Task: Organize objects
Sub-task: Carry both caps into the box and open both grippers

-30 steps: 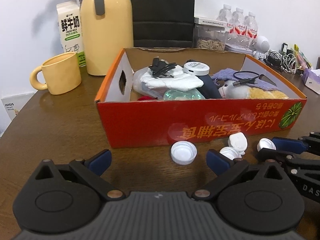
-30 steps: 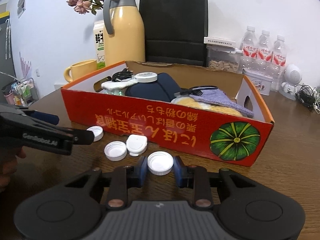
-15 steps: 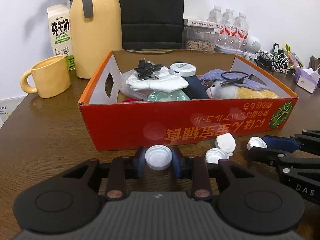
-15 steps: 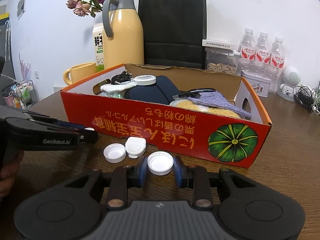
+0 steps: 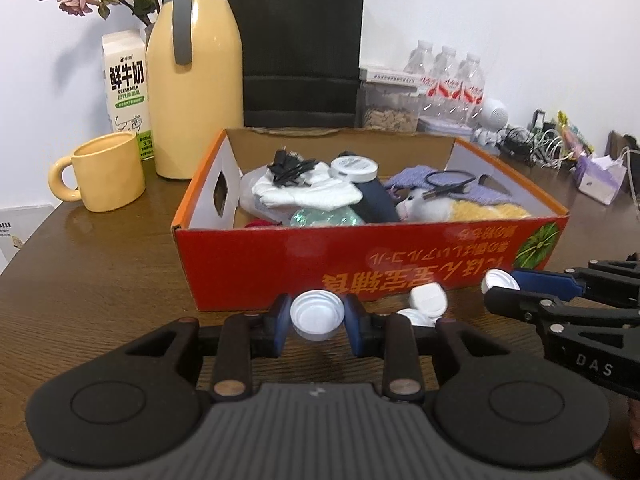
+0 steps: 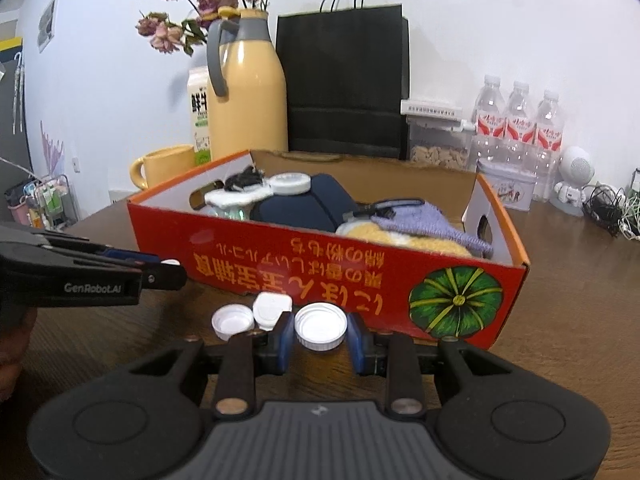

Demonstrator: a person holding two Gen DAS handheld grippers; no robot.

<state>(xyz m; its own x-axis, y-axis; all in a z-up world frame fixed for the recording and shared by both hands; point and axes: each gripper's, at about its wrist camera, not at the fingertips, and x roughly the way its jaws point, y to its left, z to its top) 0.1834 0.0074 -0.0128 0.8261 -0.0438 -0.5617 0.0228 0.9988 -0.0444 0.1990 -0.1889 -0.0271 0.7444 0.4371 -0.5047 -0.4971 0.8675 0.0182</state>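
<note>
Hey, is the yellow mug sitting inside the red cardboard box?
No, the yellow mug stands on the wooden table outside the red cardboard box, beside the yellow thermos jug.

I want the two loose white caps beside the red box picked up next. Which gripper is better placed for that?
Neither is free: the left gripper and right gripper each already clamp a white cap. The loose round cap and squarish cap lie nearest the right gripper, so right, once emptied.
</note>
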